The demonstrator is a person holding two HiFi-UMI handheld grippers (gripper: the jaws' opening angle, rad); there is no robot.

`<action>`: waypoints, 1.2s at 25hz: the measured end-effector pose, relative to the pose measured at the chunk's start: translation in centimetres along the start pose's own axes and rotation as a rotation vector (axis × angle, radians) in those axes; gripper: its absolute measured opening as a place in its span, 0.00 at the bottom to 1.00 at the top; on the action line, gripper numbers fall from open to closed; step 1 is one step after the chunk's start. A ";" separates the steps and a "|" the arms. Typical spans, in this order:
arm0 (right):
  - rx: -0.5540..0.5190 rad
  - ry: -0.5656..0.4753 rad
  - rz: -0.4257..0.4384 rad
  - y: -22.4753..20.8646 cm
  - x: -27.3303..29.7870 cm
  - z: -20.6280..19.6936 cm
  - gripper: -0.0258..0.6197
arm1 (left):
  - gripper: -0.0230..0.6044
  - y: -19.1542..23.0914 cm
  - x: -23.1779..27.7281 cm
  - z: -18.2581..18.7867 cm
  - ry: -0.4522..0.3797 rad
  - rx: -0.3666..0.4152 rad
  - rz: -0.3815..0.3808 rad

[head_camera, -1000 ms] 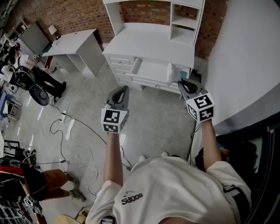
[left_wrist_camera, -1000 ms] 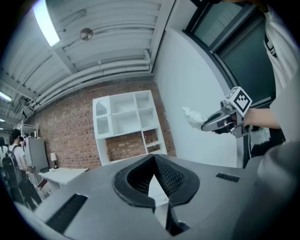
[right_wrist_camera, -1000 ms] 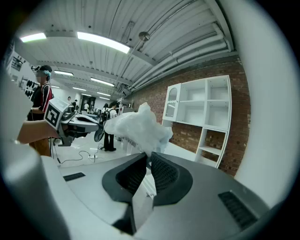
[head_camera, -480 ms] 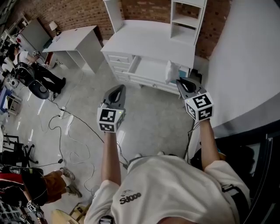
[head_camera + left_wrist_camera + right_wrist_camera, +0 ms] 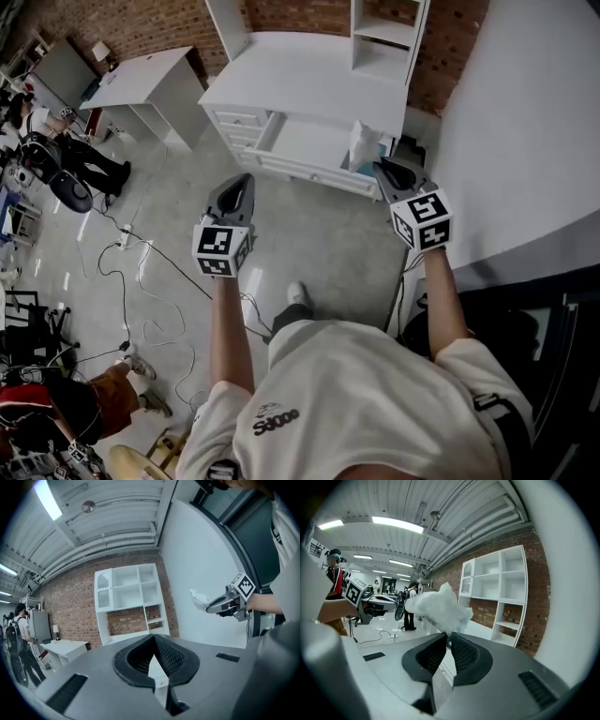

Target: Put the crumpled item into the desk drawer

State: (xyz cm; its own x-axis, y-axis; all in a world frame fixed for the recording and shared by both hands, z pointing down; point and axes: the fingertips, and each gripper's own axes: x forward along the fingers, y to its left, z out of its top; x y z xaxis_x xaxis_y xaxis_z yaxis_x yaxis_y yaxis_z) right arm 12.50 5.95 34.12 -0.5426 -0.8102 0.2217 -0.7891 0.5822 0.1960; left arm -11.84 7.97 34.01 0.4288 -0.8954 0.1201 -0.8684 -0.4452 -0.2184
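The crumpled item (image 5: pixel 361 147) is a white wad of paper or plastic, pinched in my right gripper (image 5: pixel 380 167), which is shut on it. It hangs just off the right end of the open desk drawer (image 5: pixel 300 145) of the white desk (image 5: pixel 300 82). In the right gripper view the wad (image 5: pixel 438 609) sticks up from between the right gripper's (image 5: pixel 449 637) jaws. My left gripper (image 5: pixel 242 183) is held over the floor in front of the drawer, and its tips (image 5: pixel 153 636) meet with nothing between them. The left gripper view also shows the wad (image 5: pixel 200 599) to its right.
A white shelf unit (image 5: pixel 384 37) stands on the desk. A second white table (image 5: pixel 141 80) stands at the left, with people near it (image 5: pixel 56 159). Cables (image 5: pixel 141 281) trail over the grey floor. A white wall (image 5: pixel 525 122) runs close on the right.
The desk and its open drawer have come closer. Both grippers have moved forward toward it, the right one still carrying the wad up to the drawer's right end.
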 end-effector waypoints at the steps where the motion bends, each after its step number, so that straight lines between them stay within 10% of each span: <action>1: -0.001 0.007 -0.001 -0.5 0.3 -0.2 0.09 | 0.07 0.1 0.6 0.0 0.005 0.001 -0.003; 30: 0.027 0.135 -0.018 -13.9 22.5 -1.4 0.09 | 0.06 13.1 25.4 -4.0 0.079 -0.004 -0.076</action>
State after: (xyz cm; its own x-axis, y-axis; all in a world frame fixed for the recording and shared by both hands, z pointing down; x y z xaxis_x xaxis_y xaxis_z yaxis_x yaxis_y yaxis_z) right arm 11.69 -20.29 37.73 -0.4856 -0.8031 0.3453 -0.8069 0.5637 0.1762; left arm -13.31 -20.52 38.08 0.4727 -0.8554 0.2120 -0.8351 -0.5116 -0.2022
